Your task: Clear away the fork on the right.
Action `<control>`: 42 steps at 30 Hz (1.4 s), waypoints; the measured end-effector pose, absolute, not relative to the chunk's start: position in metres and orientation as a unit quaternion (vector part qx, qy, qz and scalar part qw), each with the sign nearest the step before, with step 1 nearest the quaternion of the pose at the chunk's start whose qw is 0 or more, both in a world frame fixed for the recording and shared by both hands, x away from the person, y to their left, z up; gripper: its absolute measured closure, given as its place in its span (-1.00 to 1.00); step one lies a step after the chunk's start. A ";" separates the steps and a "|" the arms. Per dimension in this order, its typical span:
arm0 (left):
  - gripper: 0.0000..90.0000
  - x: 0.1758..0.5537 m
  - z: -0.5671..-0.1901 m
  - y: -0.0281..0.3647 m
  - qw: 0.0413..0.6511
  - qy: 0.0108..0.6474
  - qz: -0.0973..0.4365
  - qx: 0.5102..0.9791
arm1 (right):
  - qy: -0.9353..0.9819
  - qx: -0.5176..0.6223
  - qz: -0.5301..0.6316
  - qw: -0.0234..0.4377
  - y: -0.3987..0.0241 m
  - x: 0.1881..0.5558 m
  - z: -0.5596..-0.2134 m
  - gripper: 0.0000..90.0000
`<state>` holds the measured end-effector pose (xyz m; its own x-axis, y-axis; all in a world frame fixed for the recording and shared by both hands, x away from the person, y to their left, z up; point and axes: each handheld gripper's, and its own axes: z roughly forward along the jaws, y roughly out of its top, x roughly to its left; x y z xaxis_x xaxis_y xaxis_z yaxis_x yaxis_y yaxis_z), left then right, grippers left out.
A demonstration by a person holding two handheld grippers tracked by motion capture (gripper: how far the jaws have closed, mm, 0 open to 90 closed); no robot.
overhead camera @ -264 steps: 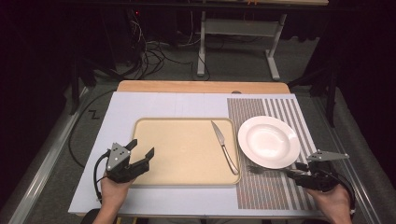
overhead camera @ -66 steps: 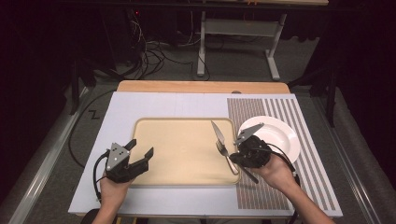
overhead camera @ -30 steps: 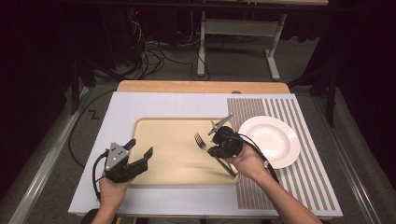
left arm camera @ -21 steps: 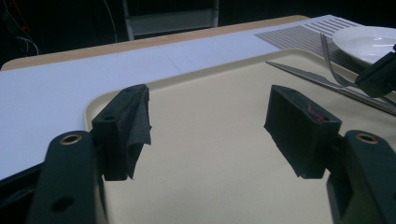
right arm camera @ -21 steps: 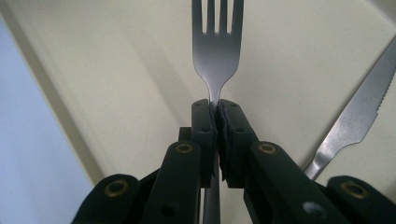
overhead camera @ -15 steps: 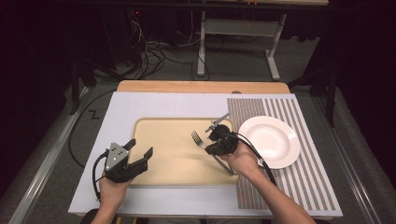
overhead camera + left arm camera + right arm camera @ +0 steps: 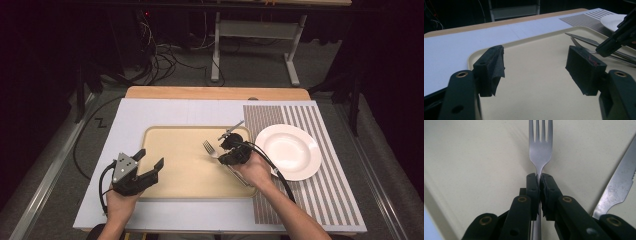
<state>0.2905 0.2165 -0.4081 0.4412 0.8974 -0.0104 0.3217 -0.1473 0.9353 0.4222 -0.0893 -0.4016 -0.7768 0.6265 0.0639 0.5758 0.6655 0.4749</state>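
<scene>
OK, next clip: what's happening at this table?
A person holds a gripper in each hand at a table set with a beige tray and a white plate. The right gripper is shut on a fork, gripping its neck, tines pointing out over the tray. A knife lies on the tray just beside it. The left gripper is open, holding nothing, at the tray's near left corner. The plate is empty, to the right of the tray.

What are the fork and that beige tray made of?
The fork looks like polished steel: silvery, with bright reflections along its tines. The tray seems to be matte plastic: even beige, faintly speckled, with a rounded moulded rim; I can't be sure.
</scene>
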 end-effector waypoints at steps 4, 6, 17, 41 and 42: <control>-0.30 0.290 -0.408 0.217 0.486 0.437 0.297 0.696 | 0.912 0.331 0.235 0.063 -0.088 0.424 -0.406 0.92; -0.30 0.290 -0.408 0.216 0.485 0.437 0.297 0.697 | 0.914 0.328 0.230 0.072 -0.087 0.424 -0.407 0.91; -0.30 0.291 -0.408 0.217 0.484 0.438 0.297 0.697 | 0.916 0.325 0.217 0.091 -0.083 0.424 -0.413 0.89; -0.30 0.291 -0.408 0.216 0.483 0.437 0.297 0.698 | 0.908 0.335 0.221 0.122 -0.092 0.432 -0.416 0.70; -0.30 0.291 -0.409 0.216 0.483 0.437 0.296 0.699 | 0.907 0.337 0.220 0.124 -0.092 0.432 -0.416 0.70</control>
